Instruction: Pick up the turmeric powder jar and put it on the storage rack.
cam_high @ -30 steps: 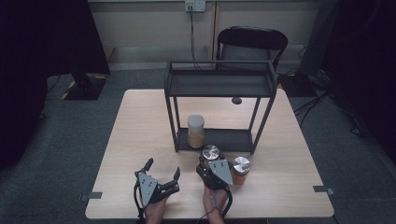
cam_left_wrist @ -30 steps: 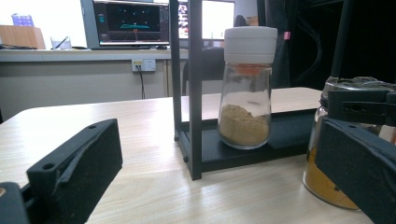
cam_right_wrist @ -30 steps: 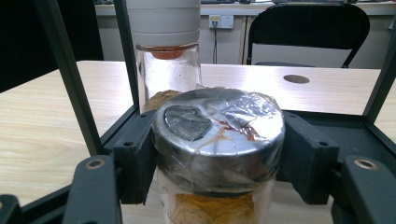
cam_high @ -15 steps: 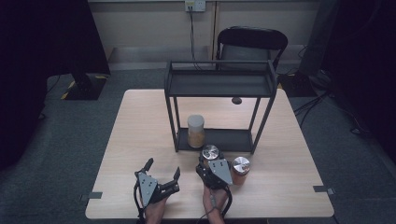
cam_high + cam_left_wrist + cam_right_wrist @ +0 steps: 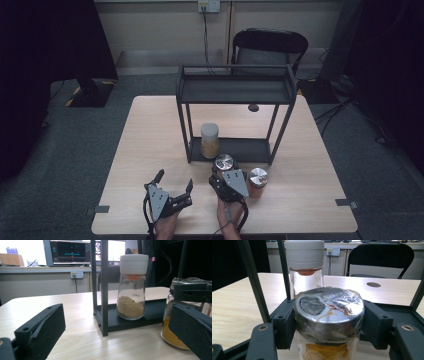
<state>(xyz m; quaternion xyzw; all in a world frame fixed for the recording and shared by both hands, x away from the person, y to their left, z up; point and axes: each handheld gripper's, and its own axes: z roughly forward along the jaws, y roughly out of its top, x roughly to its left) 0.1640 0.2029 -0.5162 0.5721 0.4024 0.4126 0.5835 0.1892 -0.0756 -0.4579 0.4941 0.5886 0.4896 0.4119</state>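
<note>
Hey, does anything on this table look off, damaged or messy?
The silver lid of the jar in the right gripper looks odd: it is covered in wrinkled clear film with brownish smears. Nothing is spilled on the table, and the white-capped jar stands upright.

Light fell evenly from above on the bench [image 5: 150,150], and the pale wood read bright while the room's left and right edges sank into near black. The rack [image 5: 235,90] threw only a soft, faint shadow. The high view was small and slightly soft. In the right gripper view, glare streaked the silver-capped jar [image 5: 329,312], sharp up close. In the left gripper view, bright monitors [image 5: 70,251] far back blew out white.
</note>
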